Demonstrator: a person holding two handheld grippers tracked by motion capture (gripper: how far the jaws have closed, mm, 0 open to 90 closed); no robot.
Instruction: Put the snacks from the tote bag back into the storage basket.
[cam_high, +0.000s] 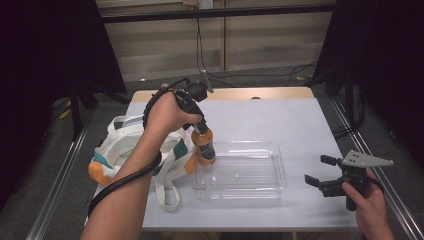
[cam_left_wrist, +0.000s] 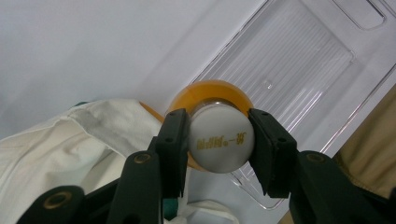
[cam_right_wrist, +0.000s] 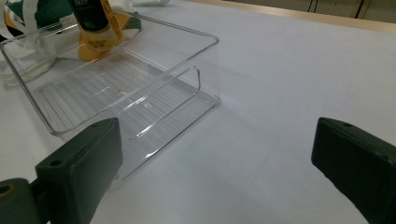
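An orange bottle (cam_high: 205, 148) with a white cap (cam_left_wrist: 220, 142) stands upright at the left end of a clear plastic bin (cam_high: 281, 172). My left gripper (cam_high: 201, 129) points down over it and is shut on the cap, one black jaw on each side (cam_left_wrist: 217, 136). In the right gripper view the bottle's lower part (cam_right_wrist: 93, 28) is at the bin's far end (cam_right_wrist: 205, 70); I cannot tell whether it rests on the bin's floor. My right gripper (cam_high: 317, 169) is held low at the table's right side, open with nothing between its jaws (cam_right_wrist: 215, 158).
A white tote bag (cam_high: 117, 145) with teal and orange patches lies on the table's left, its cloth (cam_left_wrist: 70, 140) right beside the bottle. The ribbed bin floor (cam_left_wrist: 299, 70) holds nothing else. Bare grey tabletop (cam_high: 270, 120) lies behind and right of the bin.
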